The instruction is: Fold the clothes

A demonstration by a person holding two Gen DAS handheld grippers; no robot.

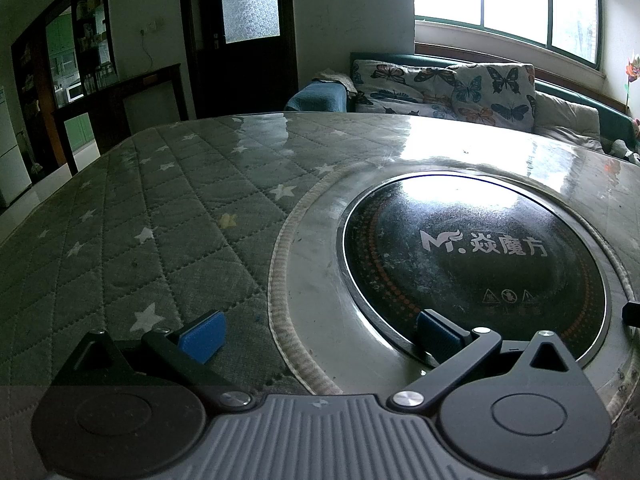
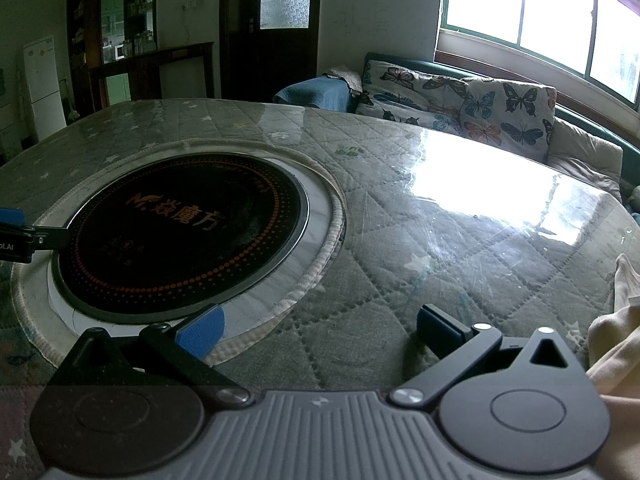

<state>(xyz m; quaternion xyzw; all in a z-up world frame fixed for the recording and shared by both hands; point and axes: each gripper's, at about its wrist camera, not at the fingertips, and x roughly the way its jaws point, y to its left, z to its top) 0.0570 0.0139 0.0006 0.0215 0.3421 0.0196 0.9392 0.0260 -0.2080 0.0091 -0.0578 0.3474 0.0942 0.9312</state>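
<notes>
A cream-coloured garment [image 2: 618,336] lies bunched at the right edge of the right wrist view, just right of my right gripper [image 2: 320,330]. That gripper hovers low over the quilted table cover [image 2: 400,240], open, nothing between its blue pads. My left gripper [image 1: 320,334] is open too, empty, straddling the rim of the round black induction cooktop [image 1: 480,256] set in the table. No clothing shows in the left wrist view. The left gripper's blue fingertip [image 2: 10,216] pokes in at the left edge of the right wrist view.
The grey star-patterned cover lies under a glossy clear sheet [image 2: 480,200]. The cooktop [image 2: 184,232] fills the table centre. Beyond the far edge stand a sofa with butterfly cushions [image 1: 448,88], a dark door [image 1: 244,36], shelving [image 1: 72,60] and a white fridge [image 2: 42,84].
</notes>
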